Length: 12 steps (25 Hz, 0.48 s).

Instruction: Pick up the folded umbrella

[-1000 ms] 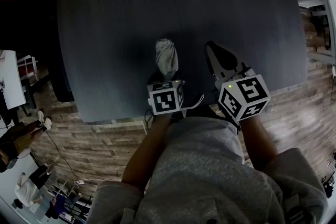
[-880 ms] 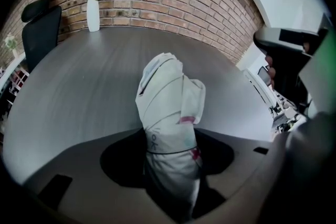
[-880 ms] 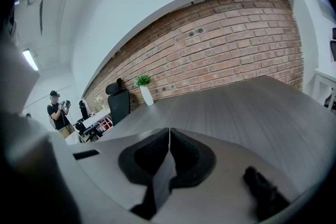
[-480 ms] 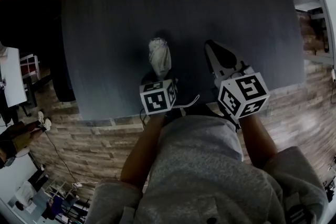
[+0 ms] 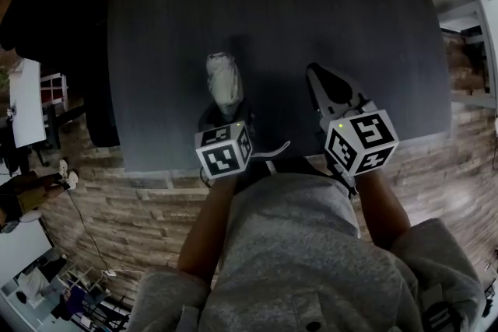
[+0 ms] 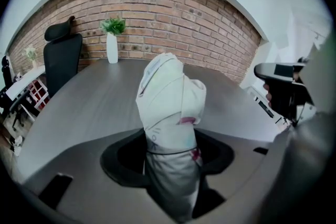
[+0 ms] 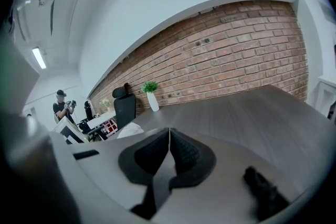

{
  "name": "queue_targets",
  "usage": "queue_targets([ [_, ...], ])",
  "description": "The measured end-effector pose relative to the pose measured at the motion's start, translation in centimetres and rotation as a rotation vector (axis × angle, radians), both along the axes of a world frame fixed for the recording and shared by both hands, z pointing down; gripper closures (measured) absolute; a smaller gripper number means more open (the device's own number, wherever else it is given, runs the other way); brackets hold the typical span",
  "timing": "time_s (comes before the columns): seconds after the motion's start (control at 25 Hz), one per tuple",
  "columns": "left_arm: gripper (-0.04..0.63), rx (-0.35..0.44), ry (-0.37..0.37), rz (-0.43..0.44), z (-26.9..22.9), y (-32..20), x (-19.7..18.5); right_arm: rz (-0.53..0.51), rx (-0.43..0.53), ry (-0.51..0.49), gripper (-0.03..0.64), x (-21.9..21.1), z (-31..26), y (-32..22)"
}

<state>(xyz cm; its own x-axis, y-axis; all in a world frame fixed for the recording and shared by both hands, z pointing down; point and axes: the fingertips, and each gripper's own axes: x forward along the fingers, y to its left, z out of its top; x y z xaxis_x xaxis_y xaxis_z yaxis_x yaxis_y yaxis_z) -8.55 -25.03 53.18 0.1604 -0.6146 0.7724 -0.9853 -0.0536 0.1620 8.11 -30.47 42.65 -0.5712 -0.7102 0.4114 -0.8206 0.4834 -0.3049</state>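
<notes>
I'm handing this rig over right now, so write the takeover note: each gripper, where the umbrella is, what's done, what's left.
Left gripper: jaws have just been closing and are clamped on the folded umbrella, which sticks out ahead of them.
Right gripper: jaws together, empty, over the near side of the dark table.
Done: umbrella gripped; it looks raised off the table.
Left: finish the lift without loosening the grip.

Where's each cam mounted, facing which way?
Head view: on head, steeply down at table; arms, left gripper, right gripper show.
Left gripper view: on that gripper, along its jaws, just closed on folded umbrella, toward brick wall.
Right gripper view: on that gripper, along its shut jaws, same wall.
Shared: both gripper views show vase.
</notes>
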Motion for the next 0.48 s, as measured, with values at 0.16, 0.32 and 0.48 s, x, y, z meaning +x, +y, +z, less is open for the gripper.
queue_targets([
  [0.16, 0.348, 0.09, -0.011, -0.018, -3.3, -0.3, -1.1, -0.001, 0.018, -0.009, 0.592, -0.3, -0.8, 0.2],
  [0.32, 0.348, 0.203, -0.045, -0.023, -7.2, -1.0, -2.0, -0.003, 0.04, -0.014, 0.592, -0.7, -1.8, 0.3],
  [0.48, 0.348, 0.306, -0.07, -0.03, -10.9, -0.8, -2.5, -0.016, 0.067, -0.014, 0.592, -1.3, -3.1, 0.9],
])
